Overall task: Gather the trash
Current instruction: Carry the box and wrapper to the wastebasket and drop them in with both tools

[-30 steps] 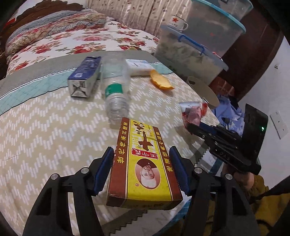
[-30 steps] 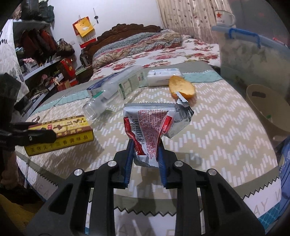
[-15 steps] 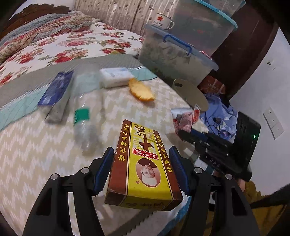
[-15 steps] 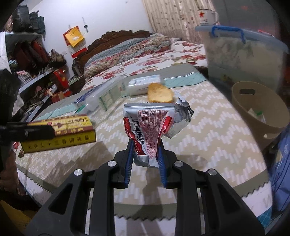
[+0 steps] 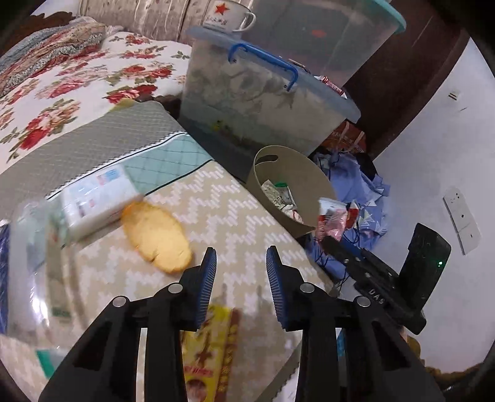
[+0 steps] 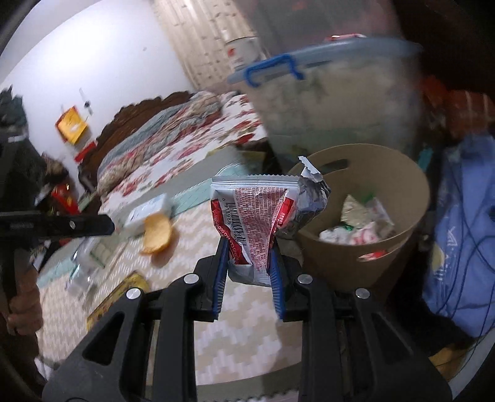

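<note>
My left gripper (image 5: 240,256) hangs over the zigzag tablecloth with its jaws closing and nothing between them. The yellow and brown box (image 5: 210,349) lies blurred on the cloth below its fingers. My right gripper (image 6: 247,247) is shut on a crumpled red and silver snack wrapper (image 6: 253,213), holding it beside the rim of the tan trash bin (image 6: 411,198). In the left wrist view the bin (image 5: 287,150) stands past the table's edge with wrappers inside, and the right gripper (image 5: 332,239) with the wrapper (image 5: 334,216) sits at its near side.
An orange peel (image 5: 157,236), a white tissue pack (image 5: 99,198) and a clear bottle (image 5: 27,263) lie on the table. A lidded storage box (image 5: 263,102) bearing a mug (image 5: 225,15) stands behind the bin. Blue clothes (image 5: 362,185) are piled on the floor.
The yellow box has left the left gripper's jaws and lies on the table; those jaws have narrowed. Both grippers have swung right toward the bin, the right one still carrying the wrapper.
</note>
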`<action>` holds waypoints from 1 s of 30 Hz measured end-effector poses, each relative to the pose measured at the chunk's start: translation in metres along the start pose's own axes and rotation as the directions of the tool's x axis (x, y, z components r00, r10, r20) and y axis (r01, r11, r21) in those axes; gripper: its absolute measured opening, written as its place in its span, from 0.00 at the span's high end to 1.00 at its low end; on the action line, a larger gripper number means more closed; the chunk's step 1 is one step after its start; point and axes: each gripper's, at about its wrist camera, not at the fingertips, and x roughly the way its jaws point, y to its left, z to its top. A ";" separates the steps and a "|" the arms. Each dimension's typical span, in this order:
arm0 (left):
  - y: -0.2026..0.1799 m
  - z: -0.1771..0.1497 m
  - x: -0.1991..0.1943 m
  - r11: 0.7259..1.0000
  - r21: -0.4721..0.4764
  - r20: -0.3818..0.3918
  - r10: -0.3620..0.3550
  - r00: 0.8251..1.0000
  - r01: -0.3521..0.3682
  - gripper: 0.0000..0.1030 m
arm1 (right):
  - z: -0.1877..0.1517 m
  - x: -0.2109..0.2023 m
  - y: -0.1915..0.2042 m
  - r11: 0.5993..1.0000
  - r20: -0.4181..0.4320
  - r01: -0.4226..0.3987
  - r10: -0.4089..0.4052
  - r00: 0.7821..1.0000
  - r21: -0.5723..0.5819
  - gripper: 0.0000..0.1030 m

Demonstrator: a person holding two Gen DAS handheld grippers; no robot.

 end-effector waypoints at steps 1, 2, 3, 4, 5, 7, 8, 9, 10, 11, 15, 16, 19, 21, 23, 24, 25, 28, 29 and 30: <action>-0.003 0.000 0.000 1.000 0.003 0.002 -0.003 1.000 0.003 0.68 | 0.003 -0.002 -0.005 1.000 0.010 -0.003 0.003 1.000 0.006 0.73; -0.006 -0.001 0.000 1.000 0.013 0.001 0.012 1.000 -0.012 0.56 | 0.003 -0.003 -0.008 1.000 0.017 -0.003 0.003 1.000 0.003 0.73; -0.007 -0.005 -0.001 0.999 0.021 0.000 0.042 0.999 -0.042 0.31 | 0.003 -0.002 -0.009 1.000 0.017 -0.005 0.005 1.000 0.004 0.73; -0.007 -0.011 -0.004 0.995 0.028 0.008 0.093 0.996 -0.093 0.21 | 0.003 -0.001 -0.010 1.000 0.012 -0.016 0.016 1.000 0.009 0.73; -0.007 -0.019 -0.007 0.988 0.038 0.019 0.150 0.989 -0.150 0.15 | 0.002 0.001 -0.010 0.999 0.005 -0.031 0.031 0.999 0.015 0.73; -0.006 -0.036 -0.007 0.970 0.072 -0.006 0.235 0.972 -0.234 0.15 | -0.001 0.001 -0.008 0.999 -0.002 -0.051 0.051 0.999 0.012 0.73; -0.004 -0.047 -0.006 0.956 0.089 -0.024 0.282 0.959 -0.279 0.15 | -0.003 0.001 -0.005 0.998 -0.005 -0.062 0.062 0.998 0.006 0.73; -0.003 -0.057 -0.005 0.945 0.100 -0.040 0.315 0.948 -0.310 0.12 | -0.004 0.002 -0.003 0.998 -0.006 -0.066 0.066 0.998 0.002 0.73; 0.000 -0.069 -0.001 0.936 0.110 -0.068 0.342 0.937 -0.334 0.10 | -0.005 0.003 -0.002 0.997 -0.007 -0.071 0.071 0.997 -0.006 0.73; 0.002 -0.081 0.005 0.931 0.122 -0.104 0.357 0.928 -0.345 0.09 | -0.005 0.004 -0.002 0.997 -0.007 -0.074 0.074 0.997 -0.013 0.73; 0.000 -0.111 0.030 0.911 0.196 -0.172 0.397 0.902 -0.364 0.37 | -0.001 0.007 -0.011 0.997 -0.005 -0.079 0.079 0.997 0.013 0.73; -0.003 -0.109 0.029 0.913 0.206 -0.162 0.386 0.908 -0.352 0.42 | 0.001 0.007 -0.016 0.996 0.000 -0.082 0.082 0.997 0.031 0.73; -0.014 -0.089 0.024 0.931 0.198 -0.132 0.334 0.933 -0.306 0.43 | 0.009 0.003 -0.029 0.997 0.025 -0.054 0.053 0.998 0.046 0.73; -0.029 -0.066 0.022 0.933 0.221 -0.080 0.308 0.948 -0.285 0.43 | 0.015 0.001 -0.039 0.998 0.041 -0.027 0.025 0.999 0.048 0.73; -0.042 -0.044 0.024 0.945 0.227 -0.058 0.254 0.965 -0.235 0.43 | 0.023 0.001 -0.052 0.998 0.051 0.003 -0.006 0.999 0.057 0.73; -0.050 -0.033 0.027 0.950 0.232 -0.047 0.223 0.974 -0.207 0.43 | 0.025 0.002 -0.056 0.998 0.050 0.013 -0.016 0.999 0.059 0.73; -0.062 -0.016 0.034 0.952 0.251 -0.027 0.186 0.982 -0.173 0.43 | 0.028 0.005 -0.063 0.998 0.045 0.032 -0.034 0.998 0.063 0.73; -0.084 0.016 0.059 0.949 0.284 -0.011 0.146 0.989 -0.137 0.43 | 0.036 0.013 -0.078 0.995 0.031 0.069 -0.071 0.997 0.070 0.73; -0.092 0.024 0.071 0.952 0.282 -0.020 0.132 0.991 -0.121 0.43 | 0.038 0.015 -0.081 0.995 0.029 0.078 -0.080 0.996 0.068 0.73; -0.097 0.033 0.081 0.955 0.278 -0.030 0.121 0.992 -0.108 0.43 | 0.041 0.019 -0.085 0.994 0.021 0.090 -0.092 0.996 0.064 0.73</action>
